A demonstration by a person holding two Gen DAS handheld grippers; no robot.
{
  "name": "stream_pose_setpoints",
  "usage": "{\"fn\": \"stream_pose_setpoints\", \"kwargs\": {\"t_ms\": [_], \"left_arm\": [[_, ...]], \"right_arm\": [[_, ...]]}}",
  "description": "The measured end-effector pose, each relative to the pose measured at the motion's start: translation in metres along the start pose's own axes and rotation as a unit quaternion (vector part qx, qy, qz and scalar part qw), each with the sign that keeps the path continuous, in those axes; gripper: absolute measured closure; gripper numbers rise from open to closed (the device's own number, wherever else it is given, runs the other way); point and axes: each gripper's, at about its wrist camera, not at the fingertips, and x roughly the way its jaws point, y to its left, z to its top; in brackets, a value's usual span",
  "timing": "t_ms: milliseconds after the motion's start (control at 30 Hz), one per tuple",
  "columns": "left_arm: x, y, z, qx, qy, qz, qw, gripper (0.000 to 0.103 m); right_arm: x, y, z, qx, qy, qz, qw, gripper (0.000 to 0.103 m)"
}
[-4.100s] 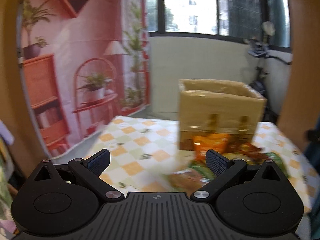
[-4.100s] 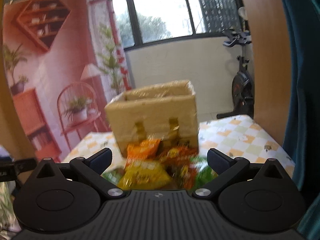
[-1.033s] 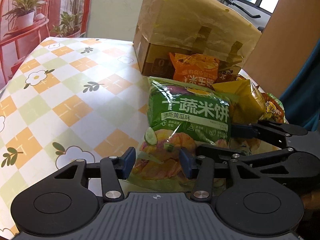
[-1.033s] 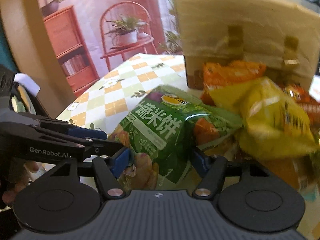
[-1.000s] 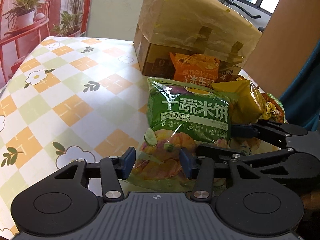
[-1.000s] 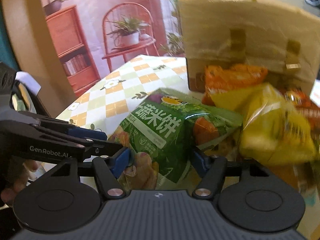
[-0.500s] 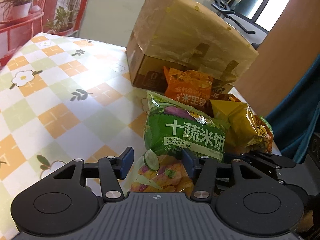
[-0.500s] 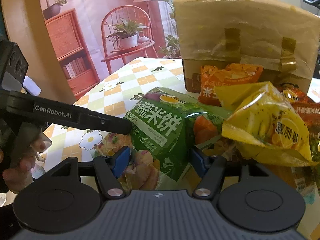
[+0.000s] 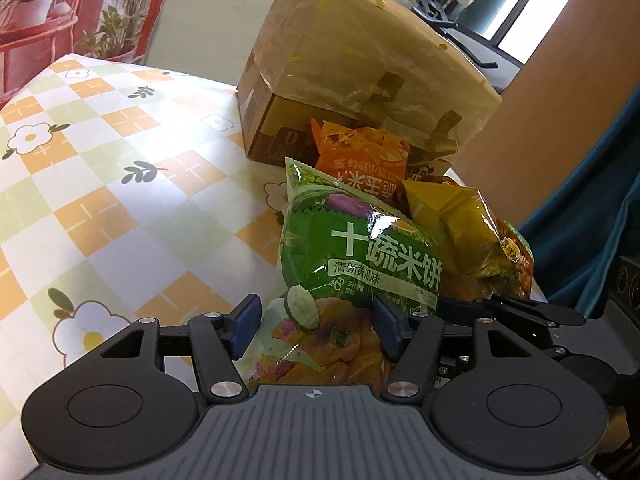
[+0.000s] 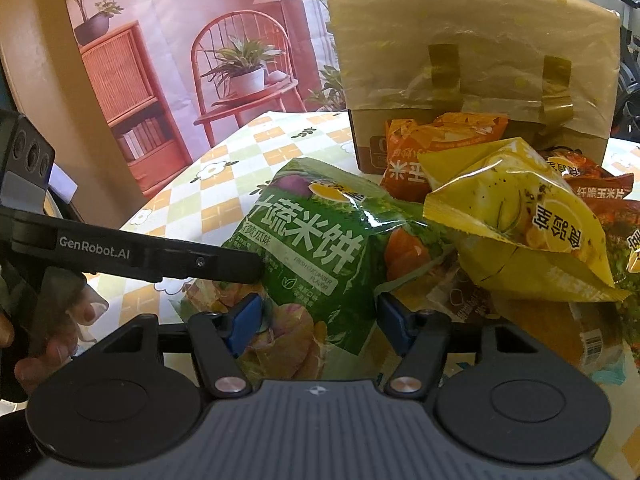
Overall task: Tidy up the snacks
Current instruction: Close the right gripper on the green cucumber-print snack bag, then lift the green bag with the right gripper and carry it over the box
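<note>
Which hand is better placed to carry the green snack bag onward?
Likely right: the right gripper, just closing, pinches the green snack bag; the left gripper has just been opening, one pad clear.

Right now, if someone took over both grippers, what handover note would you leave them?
Left gripper: open, its jaws have just been opening, with the green snack bag between them at its lower end.
Right gripper: shut on the same end of that bag.
Orange bag, yellow bag and others lie piled on the table in front of the cardboard box.
Done: green bag gripped.
Left: probably box it and the rest; the box's inside is hidden.
</note>
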Motion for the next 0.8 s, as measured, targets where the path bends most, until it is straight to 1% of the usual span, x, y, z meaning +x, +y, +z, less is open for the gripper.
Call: {"fn": "stream_pose_setpoints", "kwargs": {"t_ms": [133,267,500,600,700,800], "left_arm": [[-0.001,0.001,-0.004,-0.009,-0.008,-0.001,0.9999,0.039],[-0.002,-0.001,-0.011,-0.023,-0.025,0.001,0.9994,0.04],[-0.004,-0.009,-0.014,-0.003,-0.032,0.01,0.9994,0.04],[-0.004,-0.008,-0.015,-0.005,-0.035,0.01,0.9993,0.04],[-0.008,-0.008,-0.015,-0.011,-0.037,0.008,0.9992,0.044],[-0.014,-0.011,-0.012,-0.001,-0.043,0.013,0.999,0.046]], "right_arm": [[0.0,0.001,-0.002,-0.003,-0.003,-0.002,1.0,0.038],[0.0,0.002,-0.004,-0.005,-0.008,-0.004,1.0,0.039],[0.0,0.002,-0.006,-0.008,-0.013,-0.003,1.0,0.039],[0.0,0.002,-0.007,-0.008,-0.014,-0.003,1.0,0.04],[-0.001,0.003,-0.007,-0.012,-0.016,-0.003,1.0,0.041],[-0.003,0.004,-0.006,-0.017,-0.02,0.0,1.0,0.042]]}}
